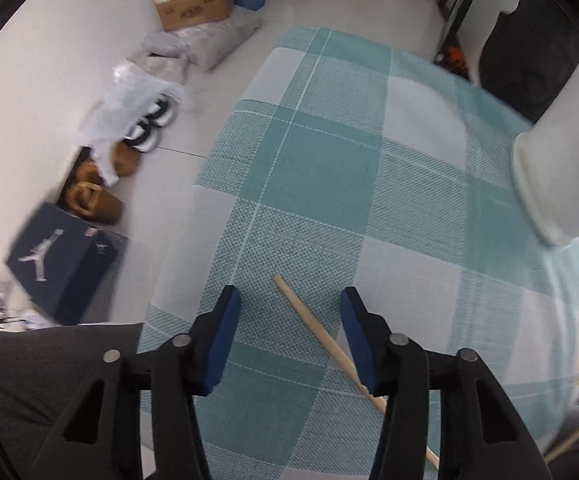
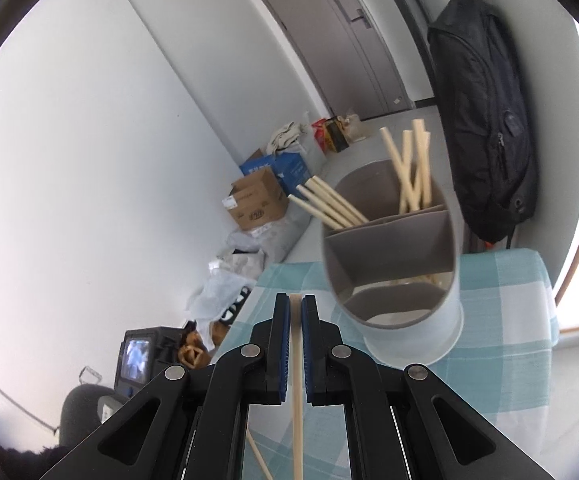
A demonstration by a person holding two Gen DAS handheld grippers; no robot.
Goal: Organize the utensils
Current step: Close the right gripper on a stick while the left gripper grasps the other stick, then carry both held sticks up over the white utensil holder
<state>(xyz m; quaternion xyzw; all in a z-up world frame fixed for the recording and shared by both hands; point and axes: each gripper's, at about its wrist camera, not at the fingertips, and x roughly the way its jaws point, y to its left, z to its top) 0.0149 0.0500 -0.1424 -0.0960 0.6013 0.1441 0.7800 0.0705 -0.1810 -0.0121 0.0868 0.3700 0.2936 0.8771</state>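
Observation:
A wooden chopstick (image 1: 309, 320) lies slanted on the teal checked tablecloth (image 1: 329, 168). My left gripper (image 1: 289, 296) points down over it with its blue pads on either side, the right pad nearest, neither one pressing. The white utensil holder (image 1: 557, 184) stands at the right edge of the left wrist view. In the right wrist view my right gripper (image 2: 295, 300) is shut on a chopstick (image 2: 296, 380) that runs between its pads, held before the holder (image 2: 413, 340). Grey dividers split the holder, and several chopsticks (image 2: 409, 172) lean in its far compartments. A further chopstick (image 2: 259, 460) lies on the cloth below.
The table's left edge drops to a tiled floor with a cardboard box (image 1: 195, 0), plastic bags (image 1: 137, 92) and a navy shoe box (image 1: 57, 264). A black backpack (image 2: 485, 128) hangs behind the holder. A person's grey-clad leg (image 1: 49, 360) is at lower left.

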